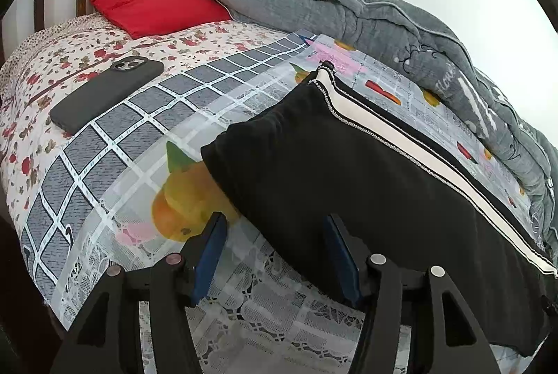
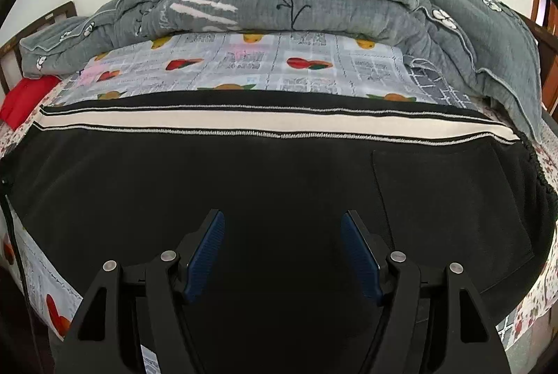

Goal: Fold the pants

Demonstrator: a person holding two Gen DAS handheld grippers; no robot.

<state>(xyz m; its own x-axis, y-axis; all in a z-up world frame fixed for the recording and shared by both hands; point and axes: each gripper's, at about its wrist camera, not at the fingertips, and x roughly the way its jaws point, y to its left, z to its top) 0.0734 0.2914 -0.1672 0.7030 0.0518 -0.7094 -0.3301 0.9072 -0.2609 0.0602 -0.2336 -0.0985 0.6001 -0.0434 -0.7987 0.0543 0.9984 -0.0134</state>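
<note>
Black fabric pants with a cream side stripe (image 2: 244, 171), spread lengthwise and flat on the fruit-printed grey bedsheet (image 1: 146, 171), near the rumpled grey quilt (image 2: 279, 0). Best taken at both ends together, pinching the edge cleanly so both layers lift and the stripe stays straight. Left gripper (image 1: 275, 224) over the leg-end corner, jaws apart, holding nothing; one blue pad perhaps brushing cloth, hard to tell. Right gripper (image 2: 282, 220) above the dark mid-panel, jaws apart, empty.

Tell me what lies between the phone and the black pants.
Only bare patterned bedspread separates the phone from the black pants; the left wrist view shows it.
</note>
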